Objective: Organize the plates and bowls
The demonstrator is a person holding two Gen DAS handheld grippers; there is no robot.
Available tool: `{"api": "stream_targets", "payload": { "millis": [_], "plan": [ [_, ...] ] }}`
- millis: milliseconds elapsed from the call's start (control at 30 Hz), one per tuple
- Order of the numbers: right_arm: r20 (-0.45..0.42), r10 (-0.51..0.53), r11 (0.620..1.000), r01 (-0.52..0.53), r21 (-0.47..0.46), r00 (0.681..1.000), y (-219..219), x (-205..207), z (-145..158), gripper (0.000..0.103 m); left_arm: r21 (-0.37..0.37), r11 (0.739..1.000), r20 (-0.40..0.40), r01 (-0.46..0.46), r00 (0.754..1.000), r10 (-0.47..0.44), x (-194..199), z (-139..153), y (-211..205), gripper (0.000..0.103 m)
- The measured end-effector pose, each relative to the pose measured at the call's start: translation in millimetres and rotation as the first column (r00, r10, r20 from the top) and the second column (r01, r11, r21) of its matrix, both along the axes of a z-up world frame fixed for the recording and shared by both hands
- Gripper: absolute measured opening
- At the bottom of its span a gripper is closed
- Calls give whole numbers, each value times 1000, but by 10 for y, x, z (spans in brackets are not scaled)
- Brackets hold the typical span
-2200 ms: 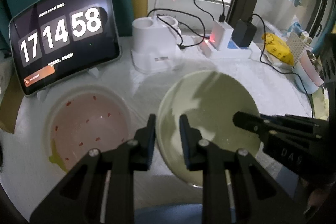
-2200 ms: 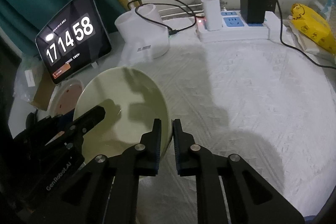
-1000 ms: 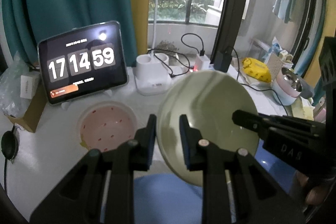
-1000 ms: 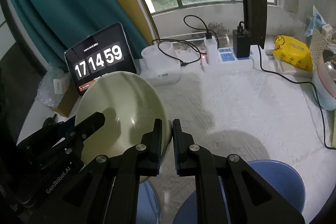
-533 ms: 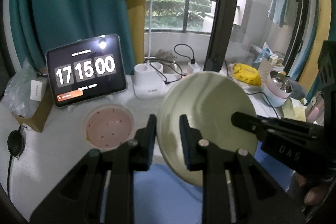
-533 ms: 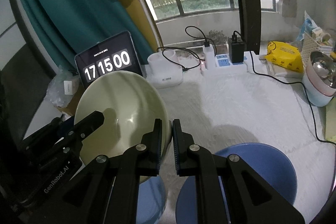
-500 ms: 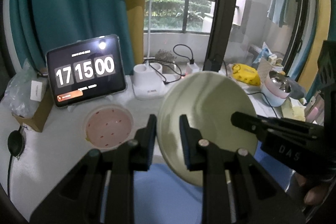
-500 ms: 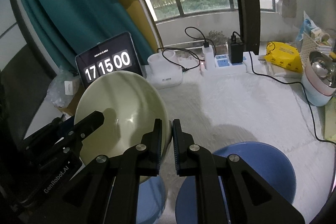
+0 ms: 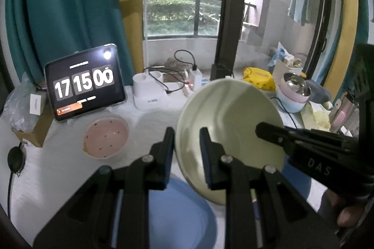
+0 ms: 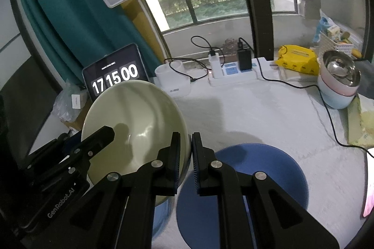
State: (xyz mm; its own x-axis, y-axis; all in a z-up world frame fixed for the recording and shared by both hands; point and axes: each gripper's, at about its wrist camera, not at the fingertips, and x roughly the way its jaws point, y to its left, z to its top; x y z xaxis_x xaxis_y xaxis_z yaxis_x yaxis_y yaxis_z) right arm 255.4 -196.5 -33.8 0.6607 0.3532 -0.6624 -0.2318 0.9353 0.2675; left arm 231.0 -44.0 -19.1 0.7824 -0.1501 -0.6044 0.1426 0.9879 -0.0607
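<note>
A pale green bowl hangs tilted in the air above the table, held at both sides. My left gripper is shut on its left rim. My right gripper is shut on the opposite rim, and one of its fingers reaches into the bowl in the left wrist view. The green bowl fills the left of the right wrist view, with the left gripper's finger over its inside. A pink speckled bowl sits on the table by the tablet. Below lie a blue plate and a second blue dish.
A tablet clock, a white lamp base and a power strip with cables line the back. At the right stand stacked bowls topped by a steel one and a yellow pack. A cardboard box is far left.
Both grippers have drawn back and up from the table with the green bowl between them. The pink bowl looks smaller and farther away, and the blue dishes have come into view below.
</note>
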Motion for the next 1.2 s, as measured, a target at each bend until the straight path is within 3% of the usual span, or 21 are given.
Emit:
{"api": "stream_targets", "payload": {
  "millis": [667,1200],
  "plan": [
    [-45,-87,996,88,22,995,-642,-243,-248,11,22,997,-59,80,995,-78,-98,-229,-622,22],
    [-116,-122,991,127,35,986,-1038,-305,-607,11,55,993,-160,109,982,-99,-123,-624,-1034,22]
  ]
}}
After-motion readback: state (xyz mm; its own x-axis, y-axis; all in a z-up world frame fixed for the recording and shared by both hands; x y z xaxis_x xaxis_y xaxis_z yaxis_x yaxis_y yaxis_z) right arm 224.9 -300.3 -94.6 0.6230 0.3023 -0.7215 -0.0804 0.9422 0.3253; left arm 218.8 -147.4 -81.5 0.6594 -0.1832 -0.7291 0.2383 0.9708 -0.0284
